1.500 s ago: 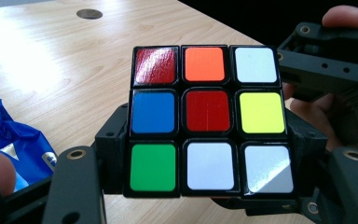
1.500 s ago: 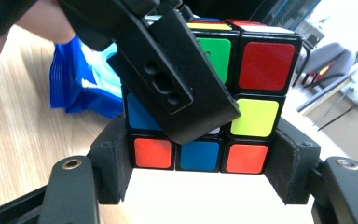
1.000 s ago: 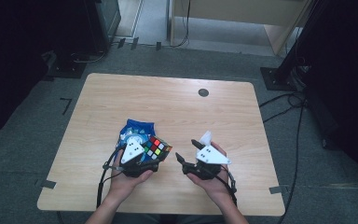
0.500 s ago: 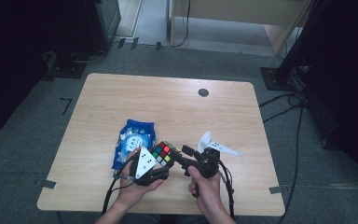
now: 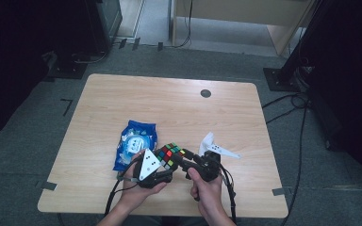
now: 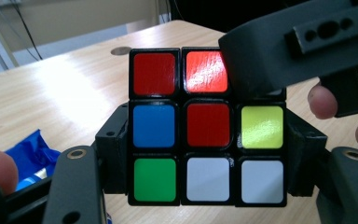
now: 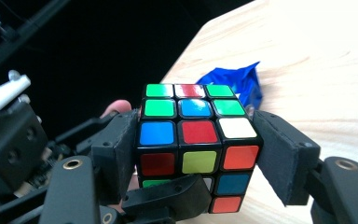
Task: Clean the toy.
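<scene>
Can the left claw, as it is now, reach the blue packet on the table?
Probably not yet: the left claw is shut on the cube, so its jaws are occupied. The blue packet lies just beyond it, with nothing between.

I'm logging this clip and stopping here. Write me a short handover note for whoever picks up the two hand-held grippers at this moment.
Left hand-held gripper: shut on the puzzle cube, pads on its two sides; cube held off the table near the front edge.
Right hand-held gripper: brought up against the same cube, its jaws have just been closing around one layer; the pads look close to the cube's sides, but a firm grip is not certain.
Blue snack packet: lying flat on the table, left of the cube, untouched.
Done: cube picked up and presented between both grippers.
Left: probably clamp the right gripper and twist a layer; the faces are mixed.
</scene>
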Available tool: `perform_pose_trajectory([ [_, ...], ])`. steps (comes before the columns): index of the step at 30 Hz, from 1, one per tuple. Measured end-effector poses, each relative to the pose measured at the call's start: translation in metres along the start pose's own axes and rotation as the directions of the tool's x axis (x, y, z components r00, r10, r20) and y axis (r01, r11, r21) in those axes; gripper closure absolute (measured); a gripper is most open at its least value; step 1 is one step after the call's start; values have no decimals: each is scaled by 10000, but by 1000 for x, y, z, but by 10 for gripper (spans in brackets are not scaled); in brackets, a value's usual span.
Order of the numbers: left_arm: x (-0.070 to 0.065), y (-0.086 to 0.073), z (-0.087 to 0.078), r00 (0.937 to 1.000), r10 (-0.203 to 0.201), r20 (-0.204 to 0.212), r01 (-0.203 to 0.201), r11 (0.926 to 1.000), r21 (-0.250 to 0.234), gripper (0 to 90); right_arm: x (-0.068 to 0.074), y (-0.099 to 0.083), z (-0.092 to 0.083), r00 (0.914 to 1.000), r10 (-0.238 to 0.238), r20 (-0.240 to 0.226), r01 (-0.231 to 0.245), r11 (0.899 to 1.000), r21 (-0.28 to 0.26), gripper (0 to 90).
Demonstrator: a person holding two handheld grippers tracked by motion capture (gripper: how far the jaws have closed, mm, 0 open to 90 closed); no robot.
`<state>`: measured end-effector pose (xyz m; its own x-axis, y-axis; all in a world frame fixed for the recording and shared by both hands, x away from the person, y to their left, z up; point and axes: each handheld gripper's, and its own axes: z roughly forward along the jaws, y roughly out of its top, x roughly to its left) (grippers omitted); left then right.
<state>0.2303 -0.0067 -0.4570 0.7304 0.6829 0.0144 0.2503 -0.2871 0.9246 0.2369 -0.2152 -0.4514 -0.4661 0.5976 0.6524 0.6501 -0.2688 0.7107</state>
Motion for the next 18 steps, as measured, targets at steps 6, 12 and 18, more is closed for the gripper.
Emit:
perform_pose_trajectory([
  [6, 0, -1, 1, 10000, 88, 28, -89, 9997, 213, 338, 14, -2, 2, 9727, -2118, 948, 2090, 9771, 386, 340],
  [12, 6, 1, -4, 10000, 72, -11, -72, 9999, 74, 340, 16, 9, -8, 9640, -2575, 666, 2591, 9657, -170, 284],
  [18, 24, 1, -8, 9991, -395, -169, 397, 9992, 92, 340, -17, 42, -41, 8856, -3656, 2866, 3755, 9266, 214, 414],
])
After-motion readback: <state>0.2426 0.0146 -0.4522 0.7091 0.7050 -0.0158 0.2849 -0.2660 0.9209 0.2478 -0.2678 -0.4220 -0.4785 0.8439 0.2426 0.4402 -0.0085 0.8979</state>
